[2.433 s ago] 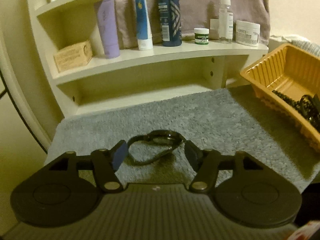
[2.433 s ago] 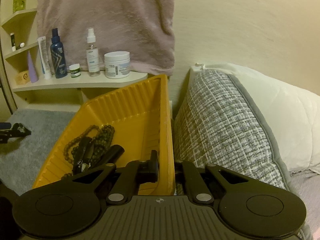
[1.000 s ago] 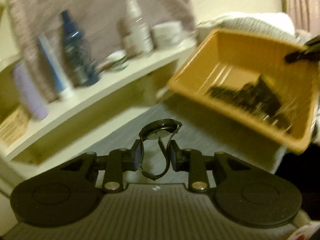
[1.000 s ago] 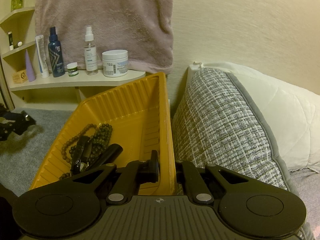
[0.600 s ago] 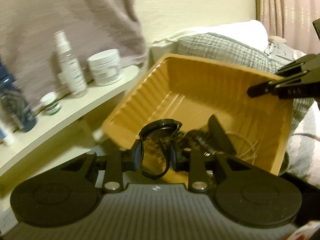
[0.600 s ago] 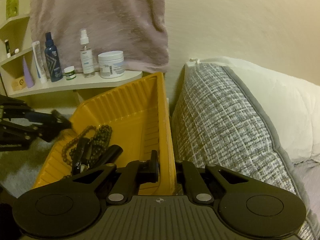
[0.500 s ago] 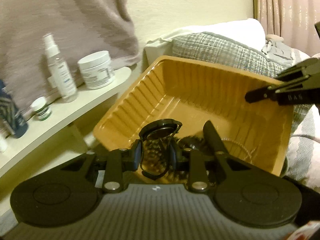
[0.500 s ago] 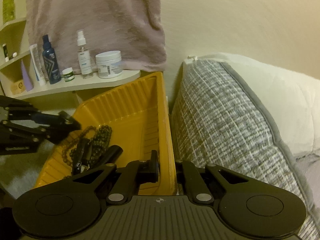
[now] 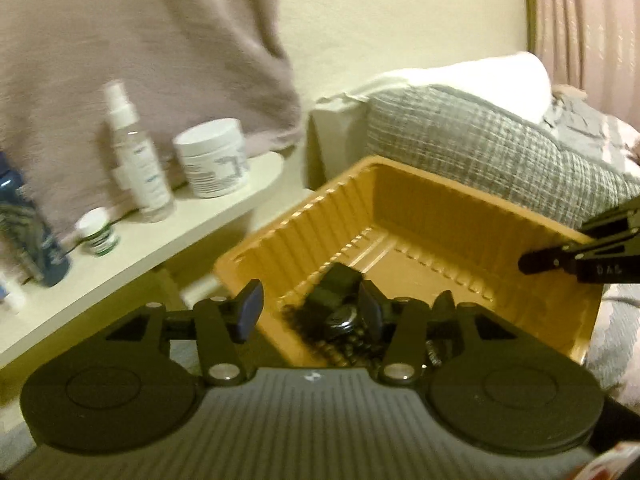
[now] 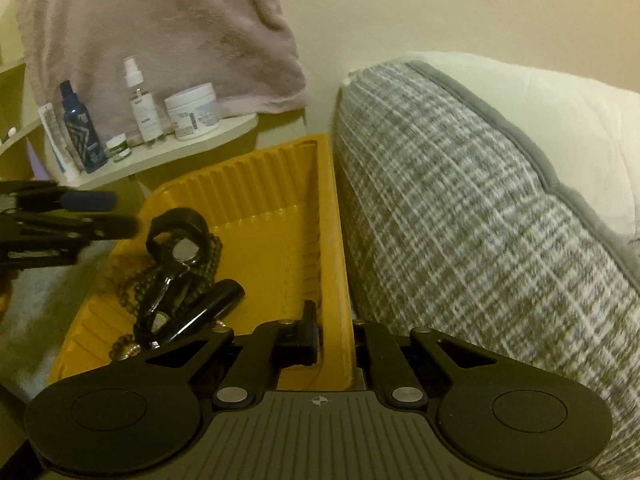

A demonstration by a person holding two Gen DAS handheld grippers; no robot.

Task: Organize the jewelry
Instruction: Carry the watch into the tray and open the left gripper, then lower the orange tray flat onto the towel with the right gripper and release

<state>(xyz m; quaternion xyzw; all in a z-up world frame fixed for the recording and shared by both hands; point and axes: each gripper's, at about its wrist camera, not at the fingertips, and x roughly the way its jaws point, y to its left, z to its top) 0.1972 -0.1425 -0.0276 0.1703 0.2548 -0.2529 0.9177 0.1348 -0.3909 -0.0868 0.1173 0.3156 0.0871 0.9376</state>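
- Since half a second ago the watch (image 10: 180,240) has left my left gripper (image 9: 308,312) and lies in the yellow tray (image 10: 280,208), centre-left of the right view, on the dark beads (image 10: 208,264).
- Tray: my right gripper (image 10: 334,344), lower centre, is clamped on its right wall.
- Left gripper: jaws opening, nothing pinched, over the tray's left rim.
- White jar (image 9: 212,158): upper left, on the shelf (image 9: 132,256).

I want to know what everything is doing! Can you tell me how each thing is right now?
Watch: lying in the tray on the beads, let go.
Left gripper: jaws opening, nothing between them.
Right gripper: jaws shut on the tray's side wall.
Tray: tilted, held.
White jar: lid on.
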